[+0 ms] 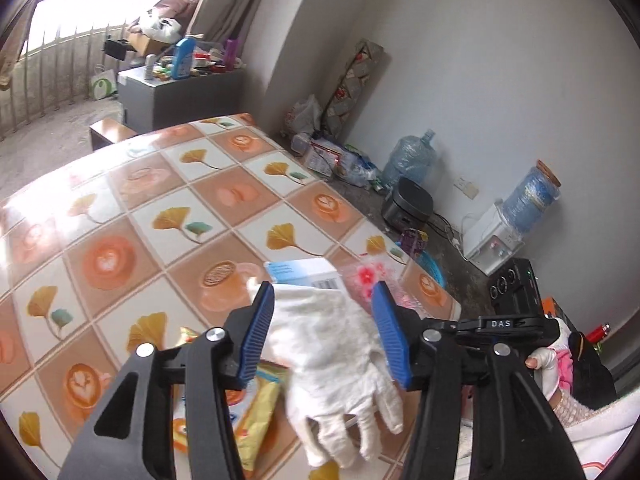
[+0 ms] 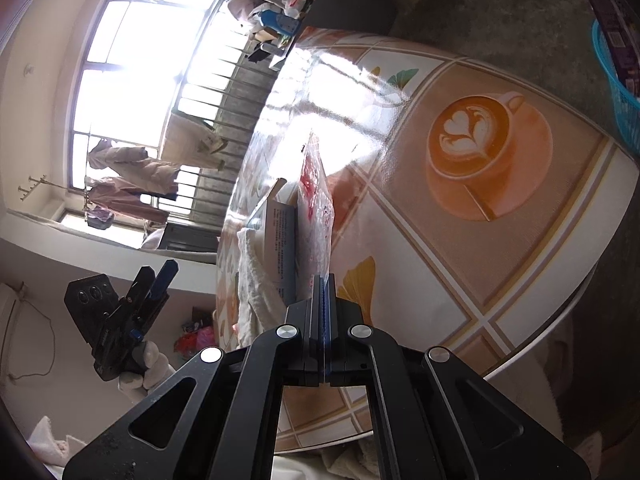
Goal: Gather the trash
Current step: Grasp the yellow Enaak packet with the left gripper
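- The surface (image 1: 160, 208), covered in a cloth printed with coffee cups and ginkgo leaves, is filling the middle and lower left of the left wrist view and the right half of the right wrist view.
- A white work glove (image 1: 336, 368) is lying on the surface low in the centre of the left wrist view, fingers pointing toward the bottom edge, sitting between the two blue pads without either pad pressing on it.
- The left tongs (image 1: 323, 332) are standing open over that glove; in the right wrist view they are showing at lower left, held up off the surface in a gloved hand (image 2: 144, 368).
- A yellow snack wrapper (image 1: 256, 412) is lying partly under the glove, at lower centre-left.
- A pale blue carton (image 1: 304, 274) with a barcode is resting just beyond the glove, touching its upper edge.
- A clear plastic bag with pink flowers (image 1: 368, 280) is sitting just right of the carton; in the right wrist view it is standing edge-on up the centre of the frame.
- The right tongs (image 2: 322, 312) are pinching the near edge of that bag, the jaws pressed together on the thin film.
- A turquoise basket (image 2: 616, 92) is sitting on the floor at the right edge of the right wrist view.
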Motion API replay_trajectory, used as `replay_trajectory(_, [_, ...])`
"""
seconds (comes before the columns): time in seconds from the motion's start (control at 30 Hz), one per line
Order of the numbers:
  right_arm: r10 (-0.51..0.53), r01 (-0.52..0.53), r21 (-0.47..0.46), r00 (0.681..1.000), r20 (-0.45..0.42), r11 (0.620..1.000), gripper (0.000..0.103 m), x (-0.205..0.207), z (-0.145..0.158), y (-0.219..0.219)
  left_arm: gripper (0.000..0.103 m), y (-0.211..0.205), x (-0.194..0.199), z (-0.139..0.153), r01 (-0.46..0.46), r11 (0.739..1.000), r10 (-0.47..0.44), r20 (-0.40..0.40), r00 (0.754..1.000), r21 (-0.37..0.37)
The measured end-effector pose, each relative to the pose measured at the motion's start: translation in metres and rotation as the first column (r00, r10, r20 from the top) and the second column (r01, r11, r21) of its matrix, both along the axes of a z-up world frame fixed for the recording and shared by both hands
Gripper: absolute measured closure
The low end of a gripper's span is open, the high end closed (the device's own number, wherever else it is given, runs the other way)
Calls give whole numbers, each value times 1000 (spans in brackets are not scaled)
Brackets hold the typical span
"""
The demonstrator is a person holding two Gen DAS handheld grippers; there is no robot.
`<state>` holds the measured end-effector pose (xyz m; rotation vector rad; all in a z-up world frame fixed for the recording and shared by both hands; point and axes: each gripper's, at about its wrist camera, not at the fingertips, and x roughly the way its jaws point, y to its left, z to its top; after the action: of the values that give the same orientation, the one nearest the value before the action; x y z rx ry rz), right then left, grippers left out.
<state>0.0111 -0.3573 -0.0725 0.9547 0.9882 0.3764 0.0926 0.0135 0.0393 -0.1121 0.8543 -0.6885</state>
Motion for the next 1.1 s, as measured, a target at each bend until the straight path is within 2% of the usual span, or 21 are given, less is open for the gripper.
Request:
replay_trajectory(0.1, [2, -2, 4, 1000, -4, 1000, 103, 1, -1, 1, 35, 34, 2, -8, -109, 993, 110, -25, 994, 40])
replay_trajectory(0.17, [2, -2, 7, 1000, -8, 1000, 103, 0, -1, 0, 31, 47, -1, -20, -159, 983, 164, -52, 985, 93])
replay_trajectory(0.23, [4, -4, 7, 1000, -11, 1000, 103, 0, -1, -1, 27, 51, -2, -36, -168, 978, 181, -99, 978, 125])
replay_trajectory(0.33, [4, -4, 6, 1000, -13, 1000, 103, 0, 0, 0, 24, 43, -5, -58, -140, 974, 164, -128, 978, 178])
replay_trajectory(0.4, [4, -4, 3, 1000, -14, 1000, 103, 2, 2, 0, 24, 33, -7, -66, -124, 966, 152, -110, 982, 226])
replay_trajectory(0.57, [-1, 1, -1, 1000, -16, 1000, 103, 2, 3, -2, 24, 16, -3, -72, -76, 958, 100, -70, 993, 277])
replay_trajectory(0.7, [-8, 8, 1, 1000, -18, 1000, 103, 1, 2, -4, 24, 7, -12, -74, 41, 953, -17, -81, 997, 299])
replay_trajectory(0.87, [-6, 6, 8, 1000, -28, 1000, 103, 0, -1, -4, 23, -3, -31, -82, 140, 912, -131, -49, 990, 386])
replay_trajectory(1.0, [-6, 6, 11, 999, -32, 1000, 103, 0, 0, -3, 22, -12, -33, -97, 154, 880, -147, -51, 988, 449])
replay_trajectory(1.1, [-6, 7, 10, 999, -32, 1000, 103, 0, 0, -4, 25, -9, -29, -98, 138, 891, -133, -44, 990, 432])
